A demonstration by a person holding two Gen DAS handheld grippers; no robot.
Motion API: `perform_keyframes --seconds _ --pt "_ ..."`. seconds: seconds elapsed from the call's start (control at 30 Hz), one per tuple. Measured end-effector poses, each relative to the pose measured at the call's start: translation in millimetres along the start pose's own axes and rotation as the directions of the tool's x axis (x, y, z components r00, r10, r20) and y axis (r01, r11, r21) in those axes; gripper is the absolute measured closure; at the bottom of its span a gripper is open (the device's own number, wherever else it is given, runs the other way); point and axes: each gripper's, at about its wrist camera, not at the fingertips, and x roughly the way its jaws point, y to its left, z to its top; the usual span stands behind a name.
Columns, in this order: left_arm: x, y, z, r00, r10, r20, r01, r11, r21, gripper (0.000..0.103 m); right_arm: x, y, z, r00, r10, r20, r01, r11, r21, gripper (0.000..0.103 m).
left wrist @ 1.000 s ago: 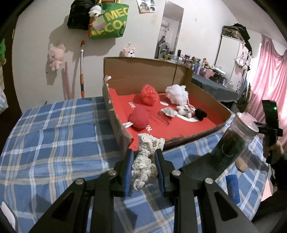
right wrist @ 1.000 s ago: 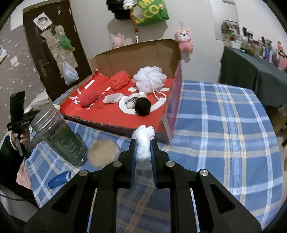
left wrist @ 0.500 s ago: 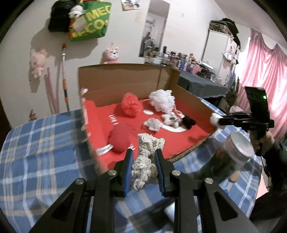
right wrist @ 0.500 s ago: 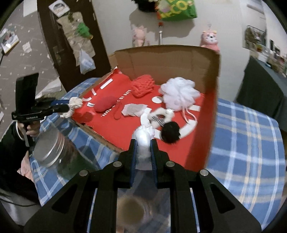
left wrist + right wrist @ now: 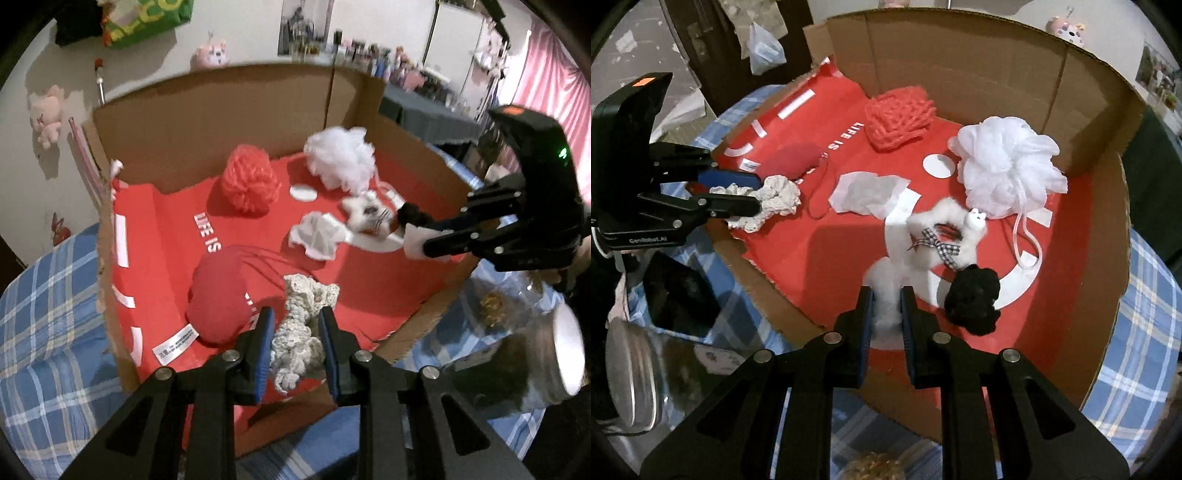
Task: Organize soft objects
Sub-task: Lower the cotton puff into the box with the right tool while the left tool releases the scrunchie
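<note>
My left gripper (image 5: 297, 334) is shut on a cream crocheted piece (image 5: 301, 325), held over the near edge of the cardboard box (image 5: 207, 110). The same gripper (image 5: 757, 201) shows at the left of the right wrist view with the crochet (image 5: 775, 199) in it. My right gripper (image 5: 886, 308) is shut on a white fluffy wad (image 5: 884, 291) above the box's red lining (image 5: 820, 258); in the left wrist view it (image 5: 413, 243) reaches in from the right. In the box lie a red pouf (image 5: 249, 184), a white mesh pouf (image 5: 1008, 173), a red plush lump (image 5: 218, 295), a black pompom (image 5: 973, 301) and a white fuzzy scrunchie (image 5: 945, 229).
The box stands on a bed with a blue plaid cover (image 5: 40, 314). A glass jar with a silver lid (image 5: 543, 373) lies to the right of the box, and a dark phone-like slab (image 5: 679, 295) rests near the jar (image 5: 635, 380). Plush toys (image 5: 46, 114) hang on the wall.
Both grippers have travelled from over the plaid cover to over the box, each keeping its soft item. The box has grown much larger in both views.
</note>
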Motion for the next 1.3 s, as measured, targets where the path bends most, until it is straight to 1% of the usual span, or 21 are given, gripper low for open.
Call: perform_keyframes --seconds 0.1,0.23,0.4,0.57,0.73,0.8,0.87,0.93,1.0,1.07,1.13,1.23,1.3 --pt "11 3 3 0.999 0.012 -0.036 -0.012 1.000 0.000 0.076 6 -1 3 1.000 -0.002 -0.031 0.002 1.000 0.000 0.088" --pt "17 4 5 0.998 0.012 -0.058 -0.012 1.000 0.005 0.075 10 2 5 0.998 -0.016 -0.061 0.014 1.000 -0.018 0.088" --pt "20 5 6 0.997 0.010 -0.075 -0.009 1.000 0.004 0.073 14 3 7 0.995 -0.025 -0.092 0.023 1.000 -0.018 0.088" --pt "25 5 6 0.995 0.017 -0.094 -0.017 1.000 0.005 0.073 16 3 9 0.994 -0.032 -0.106 0.030 0.999 -0.023 0.088" --pt "22 4 6 0.996 0.017 -0.091 -0.017 1.000 0.003 0.063 13 5 11 0.994 -0.042 -0.101 0.039 0.999 -0.032 0.087" --pt "20 5 7 0.996 0.018 -0.082 -0.018 1.000 -0.002 0.053 13 6 13 0.994 -0.042 -0.098 0.038 0.999 -0.038 0.085" --pt "18 5 7 0.997 0.013 -0.073 -0.014 1.000 -0.006 0.049 12 7 13 0.994 -0.051 -0.095 0.047 0.998 -0.042 0.085" --pt "16 5 8 0.998 0.014 -0.061 -0.015 1.000 -0.007 0.048 12 6 13 0.994 -0.049 -0.098 0.045 0.998 -0.043 0.085" --pt "13 5 8 0.998 0.011 -0.054 -0.011 1.000 -0.011 0.043 12 6 13 0.994 -0.062 -0.095 0.057 0.997 -0.047 0.084" --pt "10 4 8 0.999 0.010 -0.045 -0.010 1.000 -0.013 0.041 13 6 13 0.993 -0.060 -0.100 0.056 0.997 -0.045 0.084" --pt "9 3 7 0.999 0.011 -0.043 -0.012 1.000 -0.008 0.040 12 6 13 0.994 -0.063 -0.091 0.059 0.997 -0.044 0.084" --pt "7 2 7 0.999 0.009 -0.039 -0.009 1.000 -0.005 0.036 13 6 13 0.994 -0.055 -0.096 0.051 0.998 -0.043 0.084" --pt "7 1 7 0.999 0.008 -0.035 -0.008 1.000 -0.002 0.035 14 6 12 0.994 -0.054 -0.099 0.050 0.998 -0.048 0.084"
